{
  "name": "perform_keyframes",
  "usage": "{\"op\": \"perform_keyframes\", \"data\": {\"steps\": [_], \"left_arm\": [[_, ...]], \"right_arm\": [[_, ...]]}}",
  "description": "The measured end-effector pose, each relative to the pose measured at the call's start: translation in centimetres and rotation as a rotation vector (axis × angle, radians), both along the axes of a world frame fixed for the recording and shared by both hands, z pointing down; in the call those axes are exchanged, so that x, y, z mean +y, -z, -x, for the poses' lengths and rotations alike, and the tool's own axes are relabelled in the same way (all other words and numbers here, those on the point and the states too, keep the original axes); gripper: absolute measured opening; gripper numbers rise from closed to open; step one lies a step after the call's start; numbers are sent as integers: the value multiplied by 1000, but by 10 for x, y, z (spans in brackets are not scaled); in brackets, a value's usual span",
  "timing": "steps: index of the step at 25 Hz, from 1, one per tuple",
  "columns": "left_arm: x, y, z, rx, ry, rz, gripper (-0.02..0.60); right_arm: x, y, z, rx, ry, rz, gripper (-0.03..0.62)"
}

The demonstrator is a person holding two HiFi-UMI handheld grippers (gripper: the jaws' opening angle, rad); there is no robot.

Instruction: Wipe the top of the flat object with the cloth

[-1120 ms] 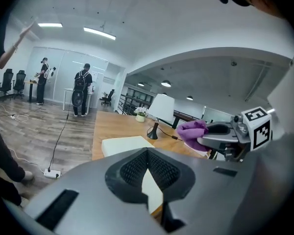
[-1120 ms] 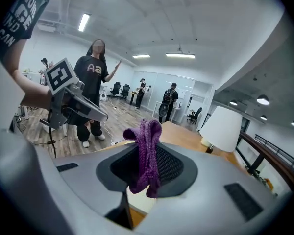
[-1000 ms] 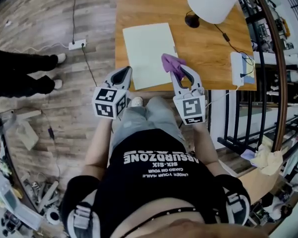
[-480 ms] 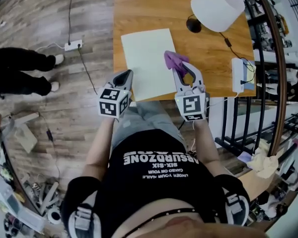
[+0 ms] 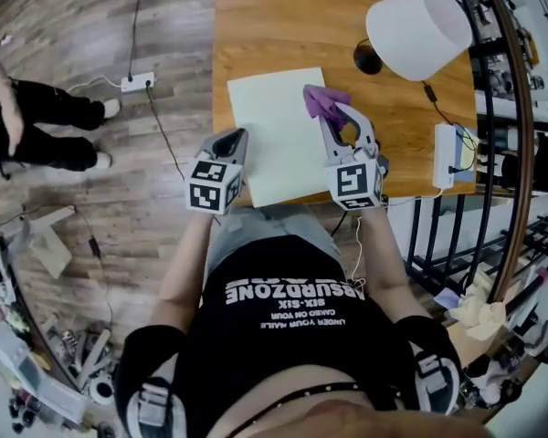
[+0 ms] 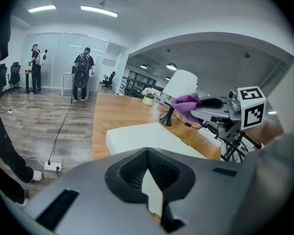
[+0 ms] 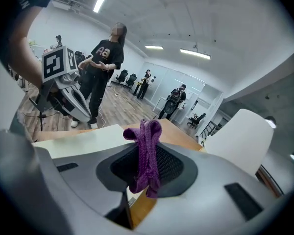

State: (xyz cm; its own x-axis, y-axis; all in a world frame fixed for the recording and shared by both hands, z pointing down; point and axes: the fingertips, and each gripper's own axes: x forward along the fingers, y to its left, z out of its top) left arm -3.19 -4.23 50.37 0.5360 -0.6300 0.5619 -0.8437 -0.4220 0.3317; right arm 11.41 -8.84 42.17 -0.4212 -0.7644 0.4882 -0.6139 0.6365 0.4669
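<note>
right gripper (image 5: 336, 121) jaws clenched on the purple cloth (image 5: 321, 101), with a small wad sticking out past the tips. The cloth sits over the far right part of the flat object (image 5: 269, 126), the pale slab. From the left gripper view it looks lifted clear of the top, so I'd judge the wipe not yet started
left gripper (image 5: 232, 141) jaws closed, nothing between them, parked at the slab's near left edge; can't tell if it touches
slab lies on the bench (image 5: 283, 16) with its near end right at the bench's near edge

risks from here:
- only a little cloth shows beyond the tips, so a steep approach puts hard jaw tips on the top instead of fabric: scrape, no wipe
- nothing pins the slab. Drag from a stroke pulled toward the near edge could slide it off the bench; pressing a corner with the left gripper would fix that
- cloth is held by one thin fold, so friction on a long stroke could tug it out
- lamp (image 5: 418, 30) and its cable (image 5: 431, 93) sit near the slab's far right; a wide sideways sweep could snag the cable
</note>
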Motion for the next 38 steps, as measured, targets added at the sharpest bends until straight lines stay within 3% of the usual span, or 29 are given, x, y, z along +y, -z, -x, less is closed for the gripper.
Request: {"op": "perform_keyframes", "data": {"steps": [16,30,34,38], "left_arm": [[-23,-35,-8,-59,-58,73,16],[-28,-53,-13,-59,-66,121,15],[-27,-58,-18,-131,-86,107,15],[-27,-59,-18,-127,-79,123,15]], "right_arm": [[-69,-69,4,171,143,42,98],[-71,-122,9,275,231,120,98],[-69,-126,7,276,248,141,98],[-69,-125,5,228,249,176,98]]}}
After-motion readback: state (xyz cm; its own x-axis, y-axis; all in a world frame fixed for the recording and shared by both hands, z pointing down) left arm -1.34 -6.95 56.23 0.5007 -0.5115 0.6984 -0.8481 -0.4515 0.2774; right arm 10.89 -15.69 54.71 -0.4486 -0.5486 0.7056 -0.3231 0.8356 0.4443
